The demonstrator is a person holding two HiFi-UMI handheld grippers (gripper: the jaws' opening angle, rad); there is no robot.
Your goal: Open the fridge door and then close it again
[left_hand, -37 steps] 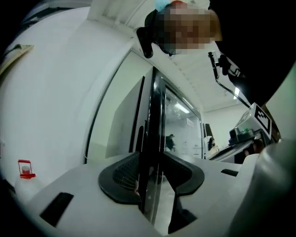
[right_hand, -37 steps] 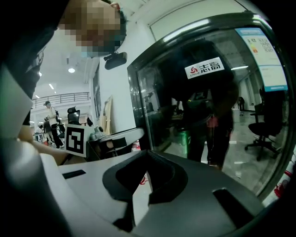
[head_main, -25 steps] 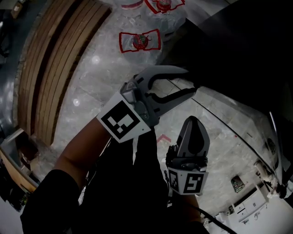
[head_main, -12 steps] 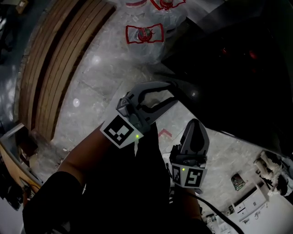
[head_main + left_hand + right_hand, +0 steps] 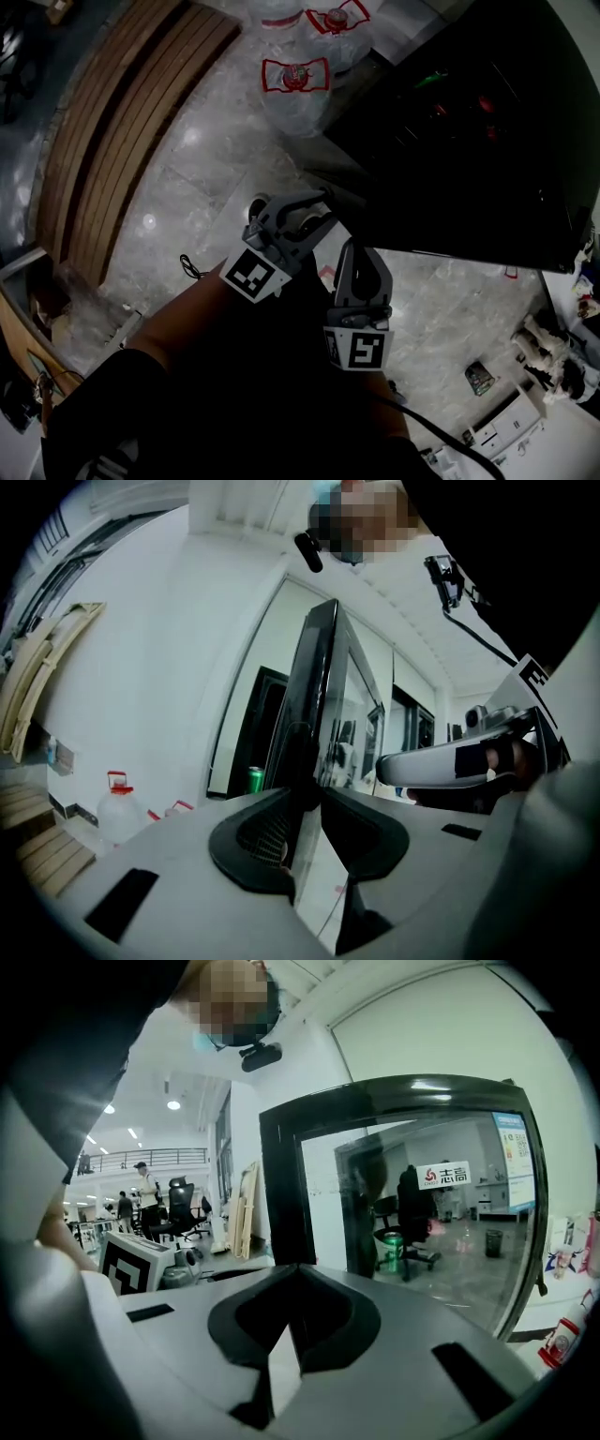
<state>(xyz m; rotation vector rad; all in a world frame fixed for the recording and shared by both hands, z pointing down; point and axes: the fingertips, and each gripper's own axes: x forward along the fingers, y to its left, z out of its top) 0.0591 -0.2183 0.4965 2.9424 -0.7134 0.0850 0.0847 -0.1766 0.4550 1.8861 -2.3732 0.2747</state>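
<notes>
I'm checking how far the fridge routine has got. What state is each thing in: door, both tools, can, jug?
Door: open, standing edge-on to the left tool.
Left tool: jaws have just been closing and are now clamped on the door's edge.
Right tool: shut, empty.
Can: upright.
Jug: upright, red cap on.

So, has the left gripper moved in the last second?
Yes: left gripper drew back toward the person, away from the red-labelled clear water bottle; its jaws have been closing with the black glass fridge door between them.
</notes>
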